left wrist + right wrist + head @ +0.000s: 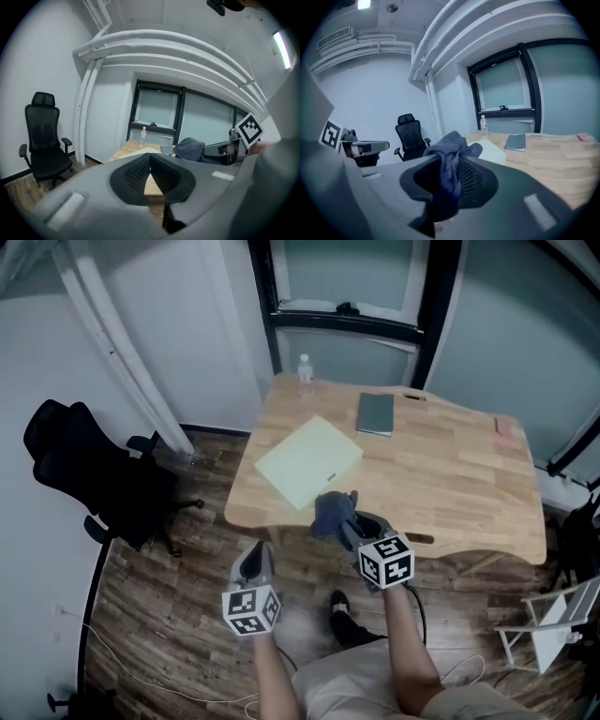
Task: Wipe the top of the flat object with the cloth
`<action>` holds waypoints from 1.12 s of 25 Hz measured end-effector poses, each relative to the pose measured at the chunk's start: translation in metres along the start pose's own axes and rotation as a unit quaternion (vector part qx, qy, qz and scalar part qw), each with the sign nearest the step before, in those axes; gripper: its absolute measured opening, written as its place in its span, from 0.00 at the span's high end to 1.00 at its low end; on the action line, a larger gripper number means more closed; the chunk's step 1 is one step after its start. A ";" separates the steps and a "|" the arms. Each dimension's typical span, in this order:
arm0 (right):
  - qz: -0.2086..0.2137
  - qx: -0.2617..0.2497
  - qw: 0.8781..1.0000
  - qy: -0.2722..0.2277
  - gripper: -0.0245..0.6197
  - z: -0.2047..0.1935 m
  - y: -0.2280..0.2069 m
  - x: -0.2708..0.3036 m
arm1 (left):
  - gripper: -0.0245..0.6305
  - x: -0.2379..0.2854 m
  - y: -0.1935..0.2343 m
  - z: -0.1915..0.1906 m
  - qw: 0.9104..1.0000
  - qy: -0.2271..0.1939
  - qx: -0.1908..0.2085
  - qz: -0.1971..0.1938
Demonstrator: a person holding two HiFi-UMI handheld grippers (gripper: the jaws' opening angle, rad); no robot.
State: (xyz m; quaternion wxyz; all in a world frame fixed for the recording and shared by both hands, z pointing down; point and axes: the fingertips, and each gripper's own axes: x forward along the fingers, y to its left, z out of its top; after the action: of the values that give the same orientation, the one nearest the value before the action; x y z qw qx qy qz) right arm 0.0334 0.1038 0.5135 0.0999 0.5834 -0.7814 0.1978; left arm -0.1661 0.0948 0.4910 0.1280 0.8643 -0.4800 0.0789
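A pale yellow-green flat pad (307, 460) lies on the near left part of the wooden table (450, 493). My right gripper (349, 518) is shut on a dark blue-grey cloth (330, 512), held just above the table's front edge, near the pad's near corner. In the right gripper view the cloth (449, 152) bunches out of the jaws, with the pad (491, 151) beyond. My left gripper (253, 559) hangs over the floor in front of the table, shut with nothing in it; in the left gripper view its tips (150, 157) meet.
A grey notebook (376, 413), a water bottle (305, 377) and a small pink item (506, 427) sit farther back on the table. A black office chair (89, 474) stands at left. A white folding stand (553, 624) is at right. Wood floor lies underfoot.
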 end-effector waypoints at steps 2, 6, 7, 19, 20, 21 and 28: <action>0.008 0.005 1.000 -0.007 0.81 0.008 -0.008 0.014 | 0.95 0.013 0.004 0.002 1.000 0.003 -0.005 0.004; 0.032 0.002 0.999 -0.019 0.81 0.026 -0.020 0.041 | 0.95 0.042 0.008 -0.007 0.999 0.029 -0.039 -0.006; 0.032 0.000 0.999 -0.023 0.81 0.032 -0.025 0.047 | 0.95 0.050 0.006 -0.011 0.998 0.035 -0.055 -0.016; 0.077 0.032 0.995 -0.061 0.82 0.068 -0.077 0.089 | 0.95 0.114 -0.001 0.001 0.999 -0.016 -0.047 0.003; 0.080 0.034 0.994 -0.060 0.82 0.067 -0.077 0.092 | 0.95 0.115 0.002 0.001 0.998 -0.022 -0.054 0.009; 0.082 0.037 0.994 -0.059 0.82 0.067 -0.077 0.094 | 0.95 0.115 0.006 0.001 0.997 -0.027 -0.066 0.014; 0.086 0.058 0.994 -0.043 0.82 0.059 -0.081 0.127 | 0.95 0.132 0.036 -0.004 0.995 -0.015 -0.094 0.038</action>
State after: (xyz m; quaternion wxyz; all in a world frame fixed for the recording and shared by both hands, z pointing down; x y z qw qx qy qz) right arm 0.0768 -0.0519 0.5250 0.0144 0.5270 -0.8193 0.2254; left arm -0.1276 -0.0290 0.5344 0.1988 0.8305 -0.5198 0.0256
